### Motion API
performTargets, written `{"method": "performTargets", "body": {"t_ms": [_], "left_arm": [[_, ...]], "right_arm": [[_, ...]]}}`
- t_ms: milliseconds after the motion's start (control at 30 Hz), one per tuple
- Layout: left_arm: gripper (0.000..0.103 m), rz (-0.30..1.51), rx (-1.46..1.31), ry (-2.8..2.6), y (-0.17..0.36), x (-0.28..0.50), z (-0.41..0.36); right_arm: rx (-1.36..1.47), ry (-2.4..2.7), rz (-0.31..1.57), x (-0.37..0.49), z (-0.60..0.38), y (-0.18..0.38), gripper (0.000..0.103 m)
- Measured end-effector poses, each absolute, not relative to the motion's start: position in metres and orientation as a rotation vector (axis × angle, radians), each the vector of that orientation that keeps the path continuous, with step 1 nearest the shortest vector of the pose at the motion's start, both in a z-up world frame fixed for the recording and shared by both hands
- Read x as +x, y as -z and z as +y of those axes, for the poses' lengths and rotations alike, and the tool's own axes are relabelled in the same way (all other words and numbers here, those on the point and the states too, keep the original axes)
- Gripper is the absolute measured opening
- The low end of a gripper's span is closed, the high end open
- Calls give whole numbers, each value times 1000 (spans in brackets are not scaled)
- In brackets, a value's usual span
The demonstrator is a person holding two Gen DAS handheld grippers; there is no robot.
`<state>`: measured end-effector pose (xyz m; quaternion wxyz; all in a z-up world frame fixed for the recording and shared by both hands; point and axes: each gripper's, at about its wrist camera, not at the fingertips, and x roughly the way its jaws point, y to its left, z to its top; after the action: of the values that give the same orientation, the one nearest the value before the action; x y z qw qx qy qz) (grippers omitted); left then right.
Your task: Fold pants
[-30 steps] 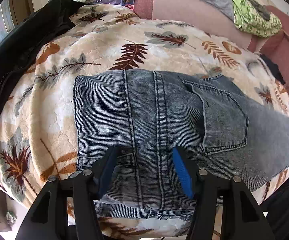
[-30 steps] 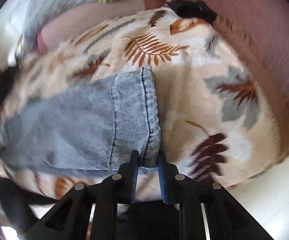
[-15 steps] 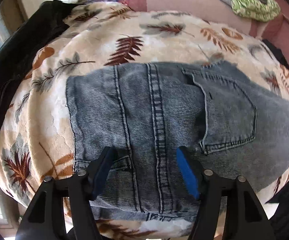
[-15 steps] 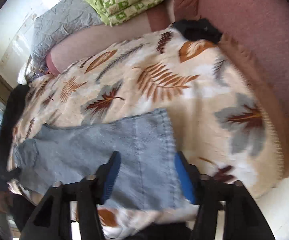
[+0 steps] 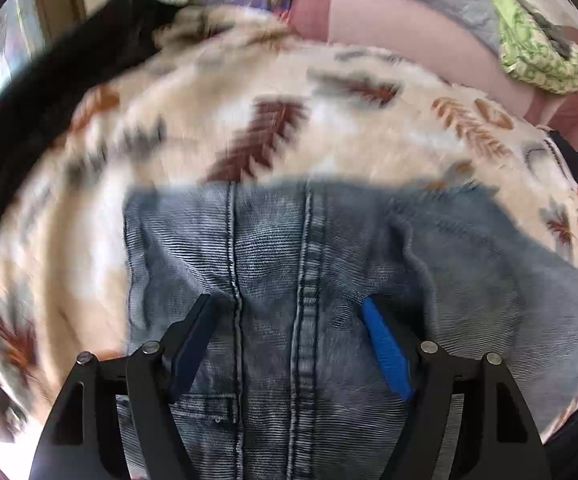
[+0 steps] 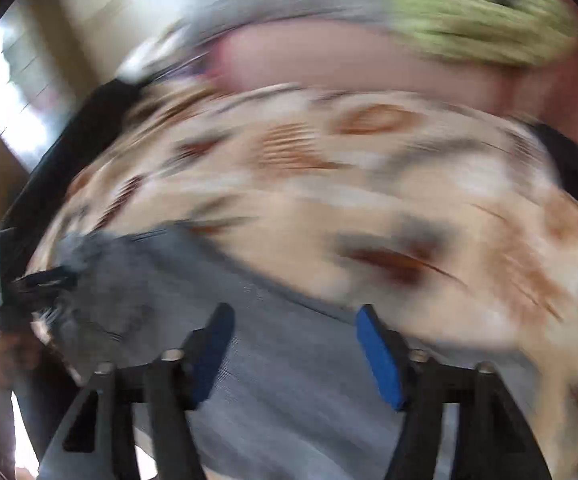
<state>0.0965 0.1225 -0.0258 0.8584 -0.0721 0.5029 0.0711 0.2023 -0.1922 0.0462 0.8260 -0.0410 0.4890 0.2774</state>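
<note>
In the left wrist view, the left gripper [image 5: 289, 312] hovered low over the grey-blue jeans [image 5: 313, 264] with its fingers [image 5: 385, 352] spread wide, gripping nothing. The jeans lay on a cream blanket with a leaf print [image 5: 329, 128], seat side up, with thick double seams running between the fingers. The cloth looked faded, ribbed and somewhat creased near the right finger. I judged that a fold was being prepared, and the next move called for closing on an edge of the waist area.

In the right wrist view, strongly blurred, the right gripper [image 6: 293, 320] was also wide and empty above a leg part of the jeans [image 6: 281, 360]. It would need to find the hem first.
</note>
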Motion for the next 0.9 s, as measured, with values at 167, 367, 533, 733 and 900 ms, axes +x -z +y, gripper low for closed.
{"method": "performTargets", "body": {"t_ms": [167, 367, 533, 733, 900], "left_arm": [[78, 1008, -150, -133, 26, 90, 127], [79, 996, -142, -136, 23, 86, 126], [79, 1001, -143, -147, 26, 93, 123], [80, 1000, -145, -149, 25, 93, 123], [80, 999, -145, -156, 25, 92, 123]], "right_arm": [[-283, -645, 1056, 226, -88, -5, 53], [-465, -658, 1077, 228, -54, 16, 3], [-540, -561, 1004, 235, -46, 3, 2], [-540, -507, 1015, 239, -40, 23, 3], [-464, -484, 999, 237, -58, -3, 26]]}}
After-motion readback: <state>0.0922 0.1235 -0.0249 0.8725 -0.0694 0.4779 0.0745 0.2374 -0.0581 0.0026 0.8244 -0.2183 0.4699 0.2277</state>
